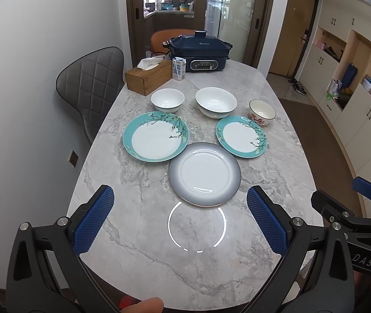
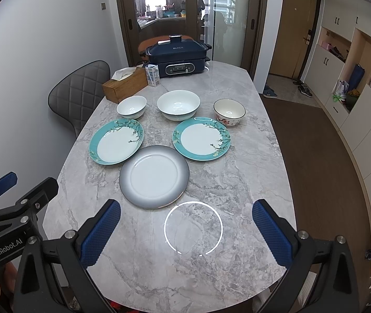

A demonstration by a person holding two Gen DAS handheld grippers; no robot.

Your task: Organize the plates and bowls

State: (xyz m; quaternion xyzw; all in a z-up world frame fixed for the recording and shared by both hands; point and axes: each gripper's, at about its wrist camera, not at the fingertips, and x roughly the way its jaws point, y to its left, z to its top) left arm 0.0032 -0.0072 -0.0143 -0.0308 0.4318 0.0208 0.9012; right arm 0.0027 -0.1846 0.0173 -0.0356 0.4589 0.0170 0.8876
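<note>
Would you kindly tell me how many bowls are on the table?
3, in a row behind the plates: small white bowl at left, large white bowl in the middle, floral bowl at right. None appears hidden.

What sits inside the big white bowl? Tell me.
Nothing shows inside the big white bowl: only its bare glazed inner wall with a light reflection. The near wall hides a sliver of the bottom, and the marble table beneath it is covered.
</note>
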